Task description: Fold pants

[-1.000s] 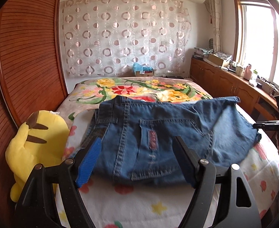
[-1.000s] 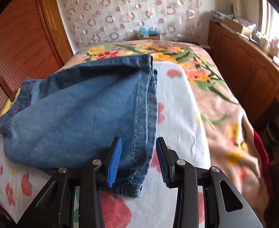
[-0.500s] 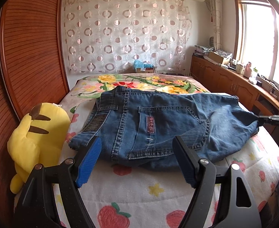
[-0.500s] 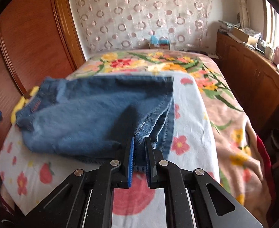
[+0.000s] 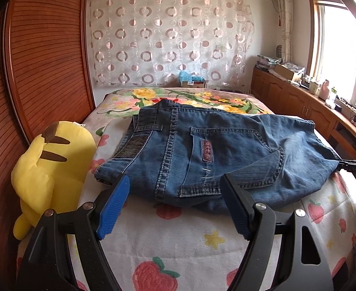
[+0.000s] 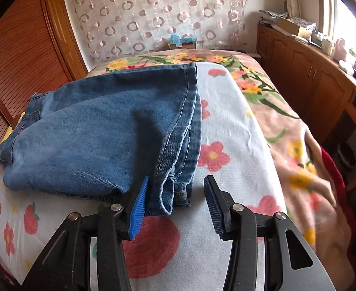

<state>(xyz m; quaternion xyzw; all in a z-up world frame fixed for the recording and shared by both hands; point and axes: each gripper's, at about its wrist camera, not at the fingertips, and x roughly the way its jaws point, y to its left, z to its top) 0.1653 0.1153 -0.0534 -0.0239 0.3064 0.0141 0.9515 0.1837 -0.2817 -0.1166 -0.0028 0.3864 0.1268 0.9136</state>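
Folded blue jeans [image 5: 214,155] lie flat on the bed, waistband to the left and back pocket up. My left gripper [image 5: 175,206] is open and empty, just in front of the jeans' near edge. In the right wrist view the jeans [image 6: 100,135] lie with their hem ends nearest me. My right gripper [image 6: 175,206] is open, its jaws on either side of the hem corner [image 6: 170,194], not clamping it. The right gripper also shows at the far right of the left wrist view [image 5: 355,166].
A yellow plush toy [image 5: 49,169] sits at the bed's left edge against the wooden wall panel [image 5: 32,72]. The white fruit-print sheet [image 5: 178,242] covers the near bed, a floral blanket [image 6: 287,121] the far and right side. Wooden cabinets [image 6: 311,77] line the right wall.
My right gripper, shut on the hem half a second ago, has opened and let the jeans down. My left gripper has drawn back a little from the jeans, still open.
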